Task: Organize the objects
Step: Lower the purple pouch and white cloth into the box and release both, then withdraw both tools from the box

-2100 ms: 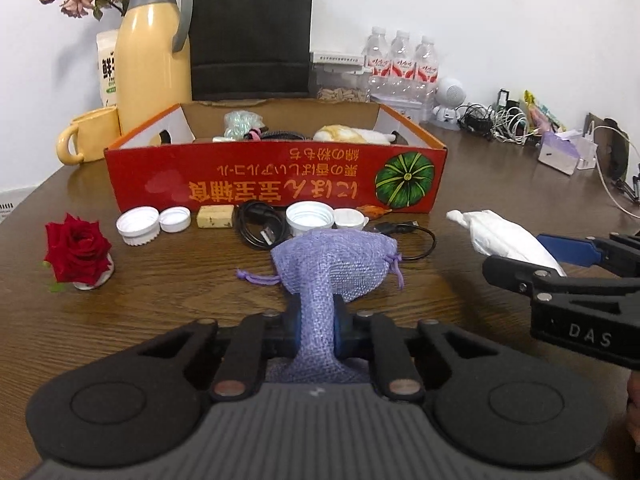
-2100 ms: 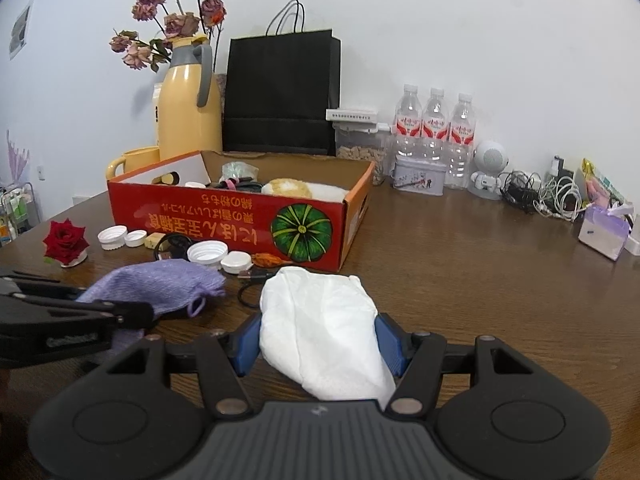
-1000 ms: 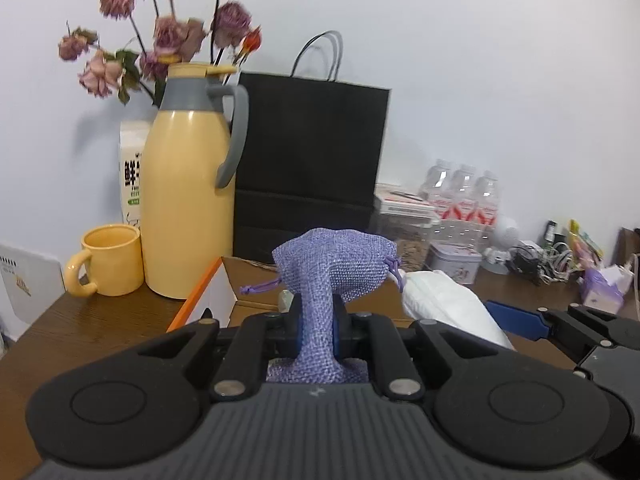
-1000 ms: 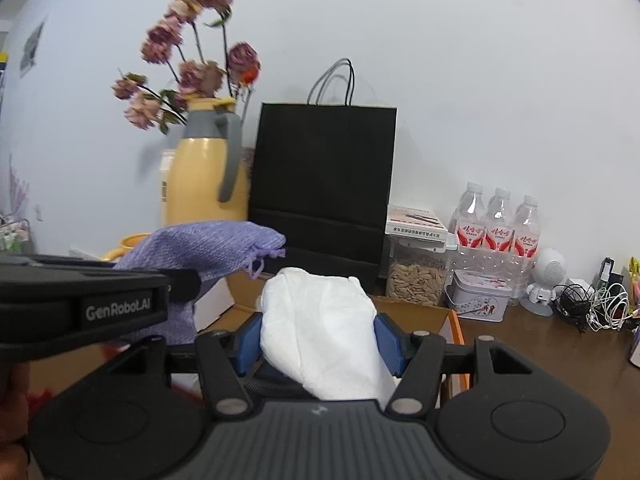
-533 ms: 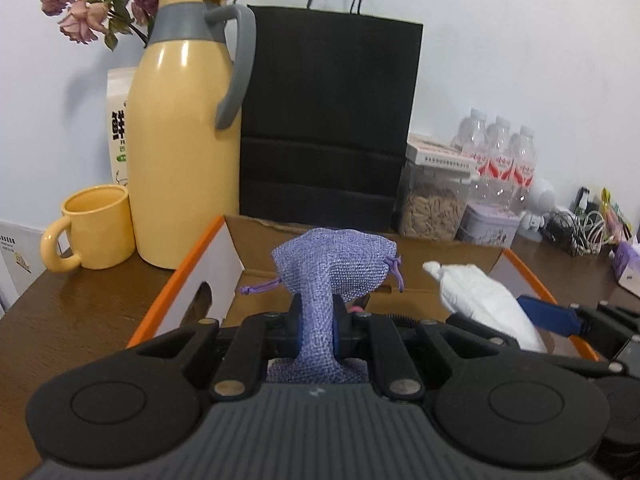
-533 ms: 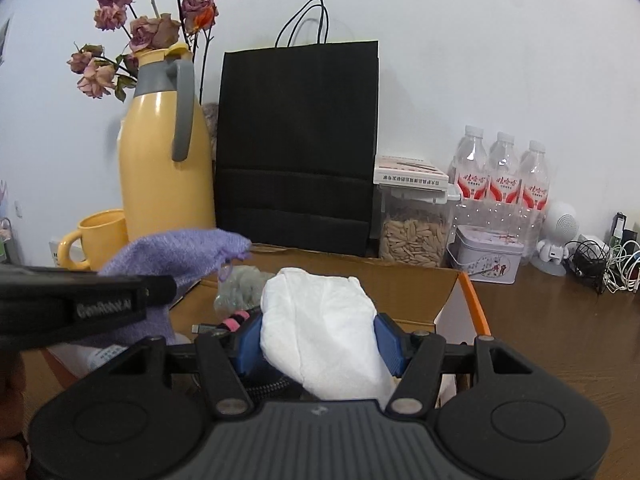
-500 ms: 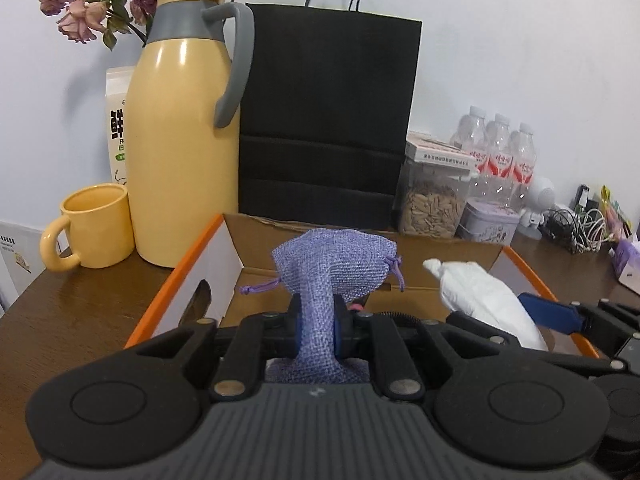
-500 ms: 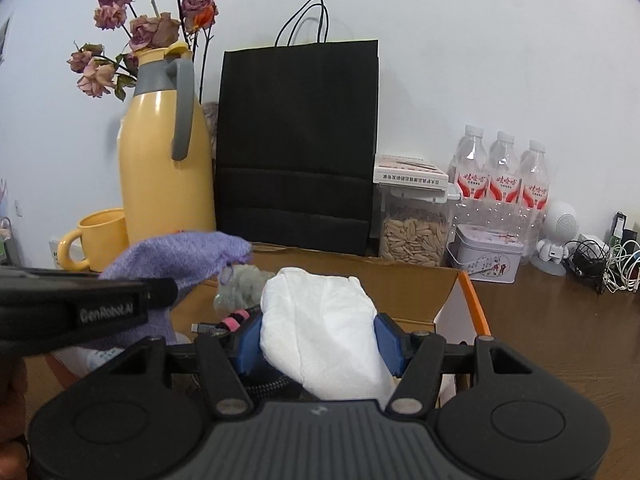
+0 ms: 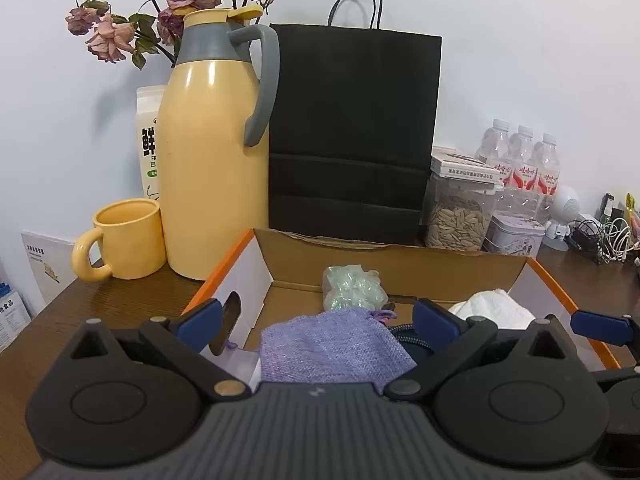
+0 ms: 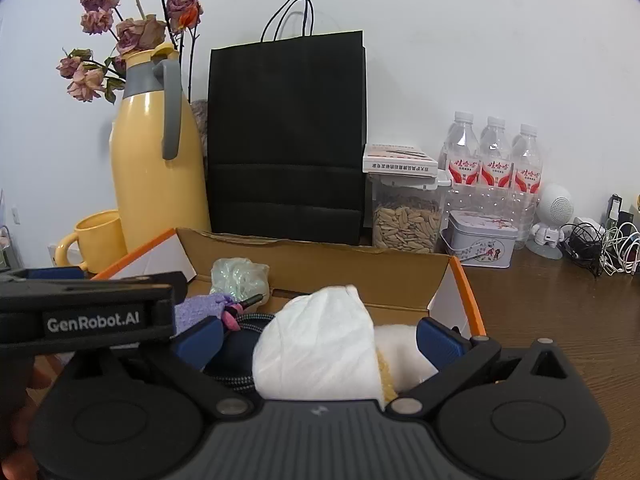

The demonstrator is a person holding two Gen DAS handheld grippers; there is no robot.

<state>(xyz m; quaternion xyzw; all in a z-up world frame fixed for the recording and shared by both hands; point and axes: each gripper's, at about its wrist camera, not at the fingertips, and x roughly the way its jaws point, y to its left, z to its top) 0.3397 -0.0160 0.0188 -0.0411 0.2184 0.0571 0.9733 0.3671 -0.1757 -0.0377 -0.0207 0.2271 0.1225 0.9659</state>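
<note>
Hovering over the open cardboard box (image 9: 400, 268), your left gripper (image 9: 316, 320) has just been opening and its jaws now stand spread wide, with the purple drawstring pouch (image 9: 332, 344) lying loose between them inside the box, touched by neither blue pad. Your right gripper (image 10: 316, 336) has likewise just been opening; its jaws are spread apart too, and the white cloth bundle (image 10: 320, 340) sits between them in the box, clear of both pads as far as you can see. Beside the pouch a braided dark cable (image 10: 248, 320) coils on the box floor, and a pale green crinkled bag (image 9: 352, 288) rests against the back wall. Behind the box on the wooden surface (image 10: 560, 300) stand a yellow thermos jug (image 9: 212, 160), a yellow mug (image 9: 124, 240), a black paper bag (image 9: 352, 132) and a clear jar of seeds (image 10: 404, 220).
</note>
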